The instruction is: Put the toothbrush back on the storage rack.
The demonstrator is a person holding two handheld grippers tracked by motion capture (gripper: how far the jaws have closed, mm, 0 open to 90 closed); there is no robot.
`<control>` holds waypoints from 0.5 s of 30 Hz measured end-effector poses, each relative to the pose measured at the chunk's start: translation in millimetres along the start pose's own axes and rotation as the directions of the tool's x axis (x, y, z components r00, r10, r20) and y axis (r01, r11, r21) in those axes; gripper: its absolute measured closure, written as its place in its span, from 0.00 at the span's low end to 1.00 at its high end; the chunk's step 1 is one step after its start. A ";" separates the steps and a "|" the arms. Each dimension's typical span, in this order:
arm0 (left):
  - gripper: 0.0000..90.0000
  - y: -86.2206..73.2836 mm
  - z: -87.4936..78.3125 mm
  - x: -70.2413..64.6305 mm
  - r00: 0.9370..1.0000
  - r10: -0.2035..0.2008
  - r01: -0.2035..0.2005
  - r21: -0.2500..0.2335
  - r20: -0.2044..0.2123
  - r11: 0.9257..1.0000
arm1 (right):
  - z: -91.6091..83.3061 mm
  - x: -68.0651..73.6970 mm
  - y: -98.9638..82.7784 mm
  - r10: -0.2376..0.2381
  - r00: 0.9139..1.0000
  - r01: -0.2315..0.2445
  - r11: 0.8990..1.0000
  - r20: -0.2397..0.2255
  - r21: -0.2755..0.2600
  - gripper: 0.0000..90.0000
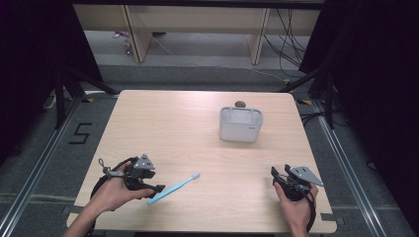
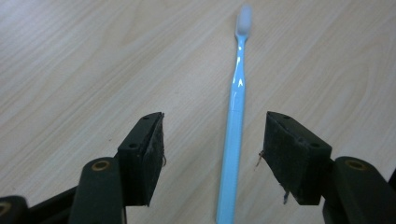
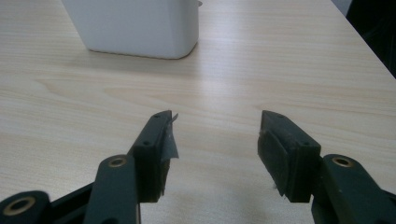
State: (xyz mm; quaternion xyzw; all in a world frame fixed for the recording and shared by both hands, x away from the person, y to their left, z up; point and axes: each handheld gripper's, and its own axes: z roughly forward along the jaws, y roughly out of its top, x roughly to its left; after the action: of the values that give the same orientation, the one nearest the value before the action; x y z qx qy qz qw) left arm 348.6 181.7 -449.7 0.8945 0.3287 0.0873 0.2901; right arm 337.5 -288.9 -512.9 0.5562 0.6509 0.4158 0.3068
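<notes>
A light blue toothbrush (image 1: 174, 188) lies flat on the wooden table (image 1: 173, 128), white bristles pointing up-right. My left gripper (image 1: 157, 190) sits at its handle end, open. In the left gripper view the toothbrush (image 2: 235, 121) runs between the two spread jaws of the left gripper (image 2: 214, 140), nearer the right one, touching neither. My right gripper (image 1: 273, 173) rests open at the front right of the table with nothing in it. Its own view shows the right gripper (image 3: 215, 133) jaws apart, facing a white rectangular holder (image 3: 133, 25). That holder (image 1: 240, 124) stands right of the table's centre, towards the back.
A small dark round object (image 1: 240, 103) lies just behind the holder. The table's right edge (image 3: 369, 51) is close to my right gripper. Black curtains and metal floor rails flank the table, with wooden furniture legs and cables beyond.
</notes>
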 end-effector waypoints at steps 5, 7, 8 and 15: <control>0.43 13.2 2.0 -2.6 0.998 0.060 -0.062 0.103 0.024 0.993 | 1.5 -0.4 0.1 -0.020 1.000 0.020 1.000 0.002 -0.007 0.51; 0.43 19.6 4.3 -3.5 0.994 0.100 -0.105 0.150 0.037 0.983 | 2.5 -0.3 0.1 -0.009 1.000 0.009 1.000 -0.017 -0.002 0.51; 0.44 19.6 4.3 -3.5 0.994 0.100 -0.105 0.150 0.037 0.983 | 2.5 -0.3 0.1 -0.009 1.000 0.009 1.000 -0.017 -0.002 0.51; 0.48 37.2 17.3 -5.8 0.975 0.207 -0.221 0.311 0.079 0.924 | 4.1 0.0 0.1 -0.016 1.000 0.016 1.000 -0.014 0.004 0.51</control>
State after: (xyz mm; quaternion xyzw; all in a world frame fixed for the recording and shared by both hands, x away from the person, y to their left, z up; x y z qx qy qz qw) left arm 370.1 147.1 -442.2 0.9618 0.2321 0.0442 0.1385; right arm 341.1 -288.0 -514.6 0.5485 0.6584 0.4159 0.3044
